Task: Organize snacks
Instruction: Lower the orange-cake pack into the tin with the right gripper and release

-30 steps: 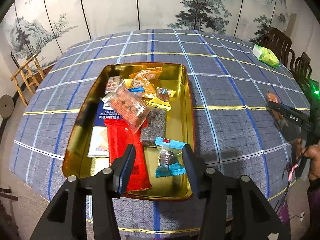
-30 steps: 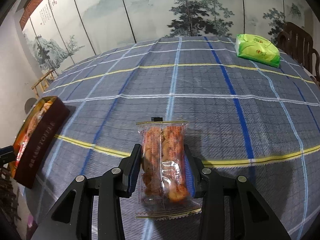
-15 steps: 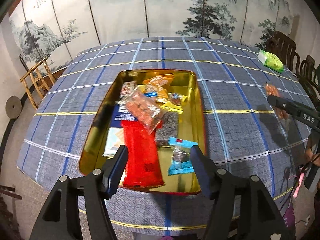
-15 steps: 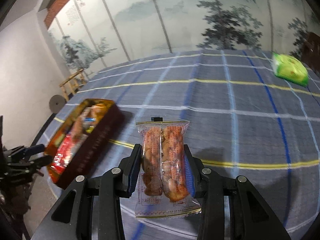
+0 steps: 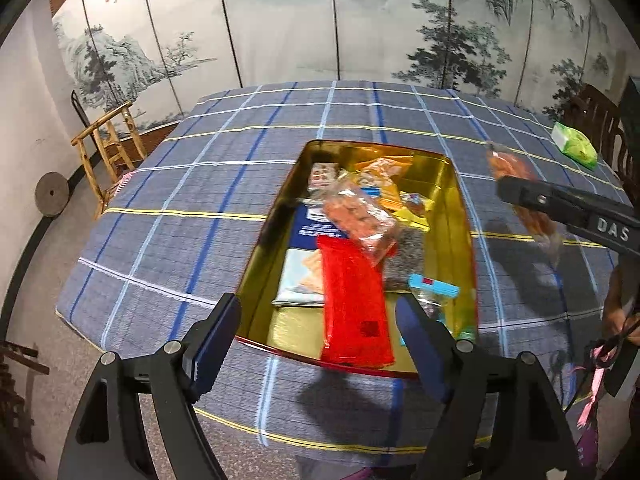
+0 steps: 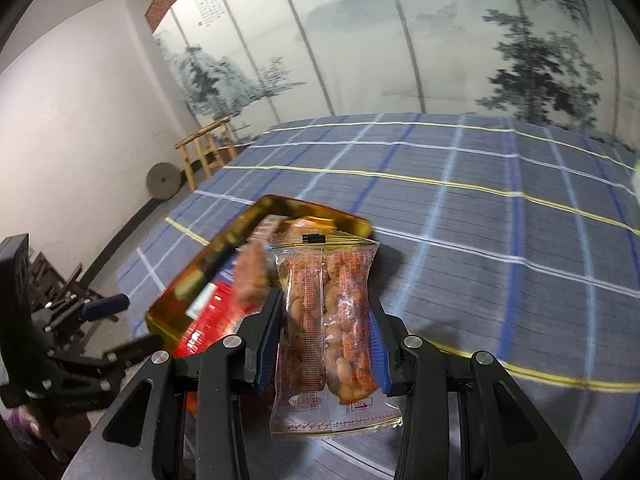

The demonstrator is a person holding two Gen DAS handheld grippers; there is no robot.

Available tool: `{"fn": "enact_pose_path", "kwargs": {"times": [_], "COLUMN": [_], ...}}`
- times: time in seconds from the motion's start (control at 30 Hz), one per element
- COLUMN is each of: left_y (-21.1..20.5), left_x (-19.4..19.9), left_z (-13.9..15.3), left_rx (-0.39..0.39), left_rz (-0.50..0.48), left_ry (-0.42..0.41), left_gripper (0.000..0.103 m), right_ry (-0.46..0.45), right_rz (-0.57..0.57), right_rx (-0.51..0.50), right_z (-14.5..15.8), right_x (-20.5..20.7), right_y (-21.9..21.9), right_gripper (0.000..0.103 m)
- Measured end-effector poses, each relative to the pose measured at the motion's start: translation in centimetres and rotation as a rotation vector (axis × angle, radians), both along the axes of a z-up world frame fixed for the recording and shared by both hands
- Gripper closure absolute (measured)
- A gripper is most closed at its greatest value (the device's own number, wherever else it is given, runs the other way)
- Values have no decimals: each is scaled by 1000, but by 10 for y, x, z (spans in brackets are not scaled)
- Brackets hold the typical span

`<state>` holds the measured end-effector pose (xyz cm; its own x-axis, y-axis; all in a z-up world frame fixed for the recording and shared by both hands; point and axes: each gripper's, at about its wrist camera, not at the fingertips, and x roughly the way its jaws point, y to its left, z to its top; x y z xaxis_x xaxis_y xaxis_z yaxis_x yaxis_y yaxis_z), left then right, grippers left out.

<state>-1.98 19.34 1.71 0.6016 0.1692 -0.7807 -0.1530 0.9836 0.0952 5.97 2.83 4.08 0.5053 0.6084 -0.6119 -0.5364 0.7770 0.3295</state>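
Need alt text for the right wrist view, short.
The right gripper is shut on a clear snack packet of orange-brown pieces, held above a plaid tablecloth. Left of it sits a gold tin of snacks, with the open left gripper beside it.

The left gripper [image 5: 320,334] tilts downward with its black, blue-padded jaws spread wide; they have just been opening, and nothing is pressed between them. The right gripper [image 6: 325,326] is clamped on a clear plastic packet of orange-brown snacks [image 6: 330,320], held aloft
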Motion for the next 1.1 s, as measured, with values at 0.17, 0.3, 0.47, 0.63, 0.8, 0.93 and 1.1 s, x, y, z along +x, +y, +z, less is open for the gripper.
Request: {"fn": "enact_pose_path", "kwargs": {"times": [0.17, 0.3, 0.47, 0.63, 0.8, 0.93, 1.1], "left_y": [6, 12, 19, 26, 30, 32, 34], "left_x": [-2, -2, -1, 0, 0, -1, -1], "left_z": [0, 2, 2, 1, -1, -1, 0], "left_rx": [22, 28, 35, 29, 32, 40, 53], "left_rz": [14, 27, 39, 46, 53, 56, 59], "left_ry": [-4, -17, -26, -28, -38, -46, -58], "left_gripper": [26, 19, 19, 19, 18, 18, 18], "right_ry": [20, 37, 52, 72, 77, 83, 92], "right_rz": [46, 60, 66, 56, 45, 37, 31], "right_rx": [2, -11, -38, -52, -70, -81, -99], "right_z": [0, -6, -15, -22, -26, -27, -32], "right_x": [14, 26, 36, 47, 54, 59, 65], "right_y": [37, 57, 75, 84, 91, 97, 105], "right_gripper": [63, 63, 63, 63, 63, 63, 63]}}
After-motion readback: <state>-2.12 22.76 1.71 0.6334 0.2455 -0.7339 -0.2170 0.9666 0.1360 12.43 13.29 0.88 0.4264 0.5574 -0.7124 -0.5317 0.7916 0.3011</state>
